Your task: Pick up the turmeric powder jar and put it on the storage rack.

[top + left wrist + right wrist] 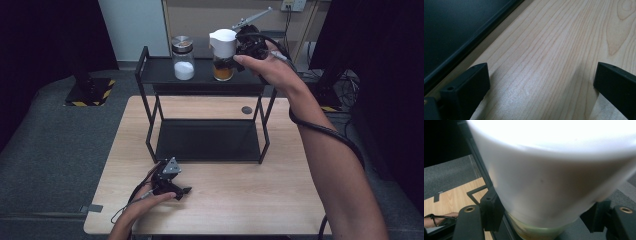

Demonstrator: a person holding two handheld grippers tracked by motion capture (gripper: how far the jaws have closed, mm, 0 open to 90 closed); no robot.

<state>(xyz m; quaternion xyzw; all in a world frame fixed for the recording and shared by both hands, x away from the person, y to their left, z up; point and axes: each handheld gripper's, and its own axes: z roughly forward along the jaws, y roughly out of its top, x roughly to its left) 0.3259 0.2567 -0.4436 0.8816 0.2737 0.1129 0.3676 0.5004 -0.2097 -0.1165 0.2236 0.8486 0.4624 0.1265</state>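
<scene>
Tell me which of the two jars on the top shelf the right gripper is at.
The white-lidded jar with amber contents. The right gripper has a finger on either side of it; the silver-lidded jar of white powder stands apart to its left.

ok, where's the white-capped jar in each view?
High view: white-capped jar stands top centre on the black rack's upper shelf, at the right gripper.
Left gripper view: bare tabletop between its jaws, no jar.
Right gripper view: its white cap looms between the jaws.
Shared landmark: the black rack.
</scene>
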